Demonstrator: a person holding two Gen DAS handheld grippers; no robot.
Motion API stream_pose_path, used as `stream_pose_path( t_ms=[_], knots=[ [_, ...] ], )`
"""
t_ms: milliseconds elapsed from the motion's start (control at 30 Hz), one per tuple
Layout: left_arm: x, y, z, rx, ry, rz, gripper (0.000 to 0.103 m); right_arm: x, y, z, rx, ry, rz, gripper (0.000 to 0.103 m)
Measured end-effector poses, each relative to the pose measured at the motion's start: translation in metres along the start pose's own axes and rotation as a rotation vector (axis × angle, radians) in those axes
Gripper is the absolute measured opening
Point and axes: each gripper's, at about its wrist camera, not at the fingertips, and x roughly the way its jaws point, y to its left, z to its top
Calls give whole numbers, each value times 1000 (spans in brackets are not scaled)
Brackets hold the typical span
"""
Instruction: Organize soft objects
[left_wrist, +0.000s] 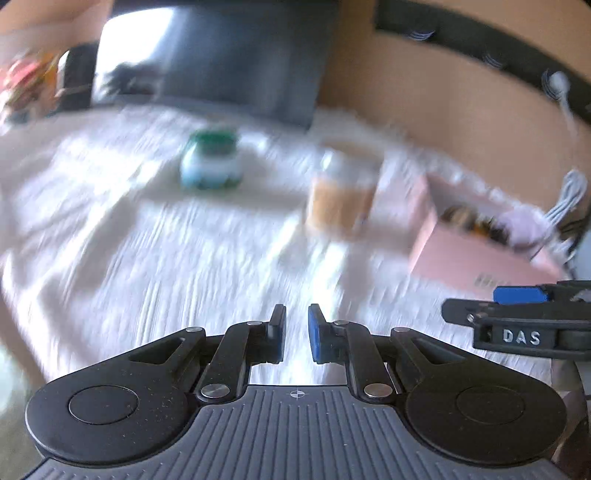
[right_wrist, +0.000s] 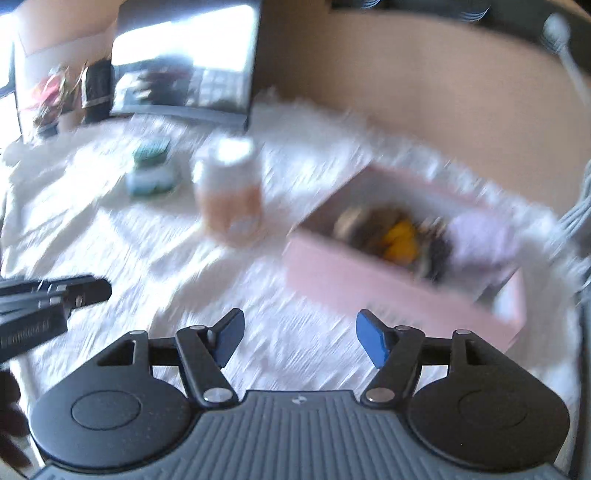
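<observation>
Both views are smeared. The left gripper (left_wrist: 296, 332) hangs over a white fuzzy cloth (left_wrist: 147, 258) with its jaws narrow and nothing between them. The right gripper (right_wrist: 299, 341) stands wide, also empty. In the right wrist view, a pink box (right_wrist: 369, 280) lies at 2 o'clock, holding soft things (right_wrist: 400, 240), one orange, one perhaps lilac. A peach bottle (right_wrist: 231, 195) stands at 11 o'clock, and a green-lidded jar (right_wrist: 151, 170) sits just beyond it to the left.
</observation>
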Motion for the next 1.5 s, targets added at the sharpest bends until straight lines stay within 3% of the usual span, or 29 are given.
stream_pose_path(
  t_ms=[100, 133, 233, 300, 367, 400, 533, 700, 867, 1500],
  knots=[
    [3, -6, -19, -35, 47, 37, 15, 16, 8, -14, -17, 60, 43, 68],
    [2, -10, -23, -29, 26, 54, 15, 21, 10, -19, -22, 79, 50, 68],
    [-2, -14, -32, -15, -3, 91, 15, 23, 14, -30, -3, 42, 33, 75],
    [-1, -15, -34, -52, -20, 108, 15, 23, 15, -33, 8, 26, 23, 82],
    [1, -18, -36, -75, -32, 124, 15, 23, 11, -35, 33, 25, -15, 100],
    [0, -21, -38, -72, -36, 133, 15, 26, 6, -35, 58, 38, -25, 103],
    [0, -30, -41, -11, -54, 172, 15, 23, 1, -35, 69, 41, -25, 103],
    [3, -33, -42, 17, -62, 187, 15, 21, 5, -37, 21, 24, 78, 103],
    [3, -32, -42, 21, -64, 185, 15, 25, 10, -35, 8, 15, 42, 103],
    [2, -29, -41, -7, -52, 169, 15, 25, 10, -38, 9, -5, 42, 103]
  ],
)
